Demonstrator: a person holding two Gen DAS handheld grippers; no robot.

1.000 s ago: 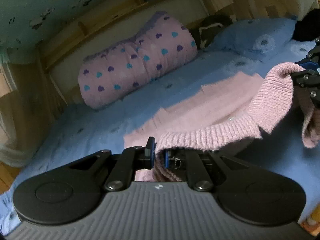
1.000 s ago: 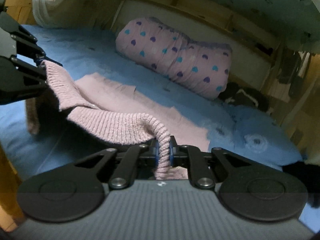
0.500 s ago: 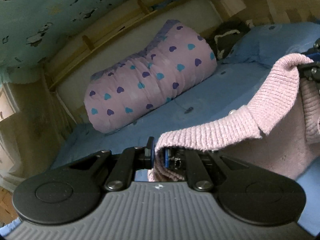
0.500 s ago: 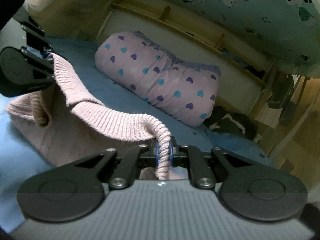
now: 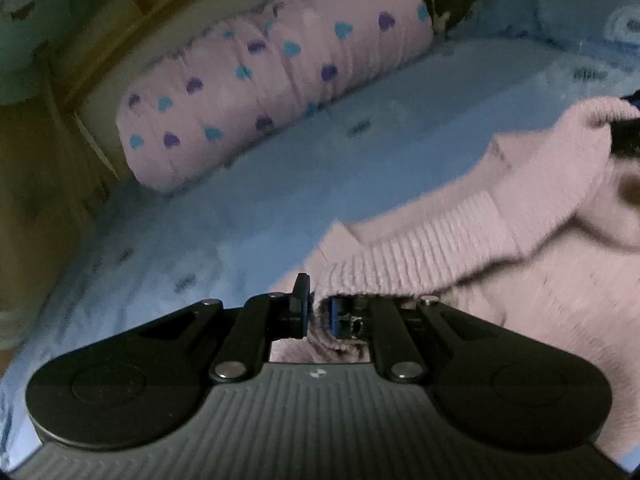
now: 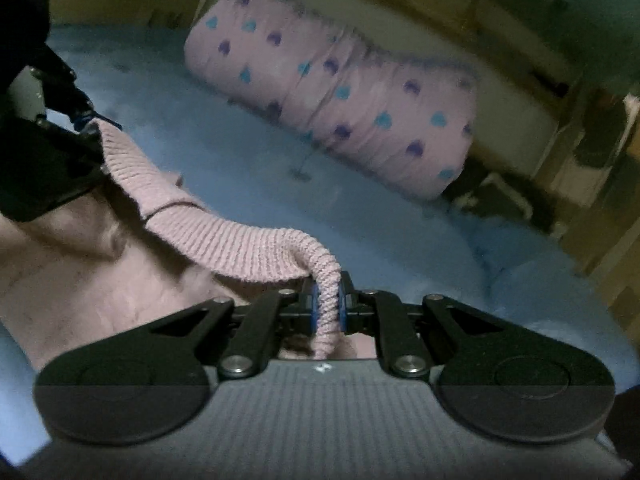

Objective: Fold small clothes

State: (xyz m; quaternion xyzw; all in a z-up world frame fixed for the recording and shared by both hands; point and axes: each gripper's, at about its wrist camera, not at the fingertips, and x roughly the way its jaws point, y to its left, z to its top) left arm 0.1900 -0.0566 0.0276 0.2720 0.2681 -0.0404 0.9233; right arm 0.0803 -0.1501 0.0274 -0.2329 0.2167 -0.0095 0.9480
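Sweater [image 5: 540, 280], pink, rib-knit hem: lies on the blue bed sheet [image 5: 280, 184], filling the lower right of the left wrist view and the lower left of the right wrist view. Its ribbed edge is lifted off the body of the garment and stretched as a band between the two tongs; the rest lies flat beneath.

Left tongs [image 5: 316, 312], bottom centre of the left wrist view: clenched on one end of the ribbed edge, knit bunched between the blue pads [image 5: 305, 312]. Seen also at the left edge of the right wrist view, where the band rises to them.

Right tongs [image 6: 327, 304], bottom centre of the right wrist view: clenched on the other end of the ribbed edge, which passes between the pads as a rolled cord and hangs a little below them. A dark part of these tongs shows at the right edge of the left wrist view, where the pink knit meets it.

Rolled quilt [image 5: 276, 76], pink with purple and turquoise hearts: lies across the far side of the bed, upper centre in both views, apart from the sweater.

Pillow [image 5: 560, 12], blue: upper right of the left wrist view, beside the quilt's end.

Dark item with pale trim [image 6: 500, 200]: just past the quilt's right end in the right wrist view; too blurred to identify.

Wooden bed frame [image 5: 160, 4]: behind the quilt. Both views are motion-blurred.
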